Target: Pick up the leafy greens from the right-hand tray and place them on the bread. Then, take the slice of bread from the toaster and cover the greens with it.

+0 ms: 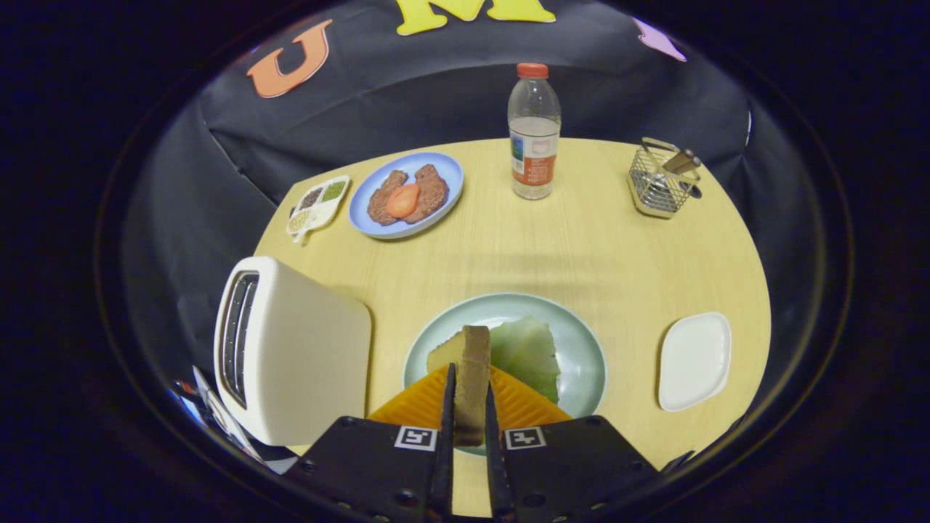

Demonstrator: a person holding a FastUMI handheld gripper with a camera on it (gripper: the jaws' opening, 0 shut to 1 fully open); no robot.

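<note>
My gripper (471,392) is shut on a slice of bread (474,370), held edge-up between both fingers above the pale green plate (581,349). On that plate lie the leafy greens (527,352), just right of the held slice, resting on another piece of bread (445,354) whose corner shows to the left. The white toaster (290,349) stands left of the plate, its slots facing away to the left. The small white tray (694,359) sits right of the plate with nothing on it.
Beyond the plate stand a water bottle (534,131), a blue plate with meat patties and a tomato slice (407,195), a small seasoning dish (318,203) and a wire utensil basket (661,181). The round wooden table (596,247) ends at the black cloth wall.
</note>
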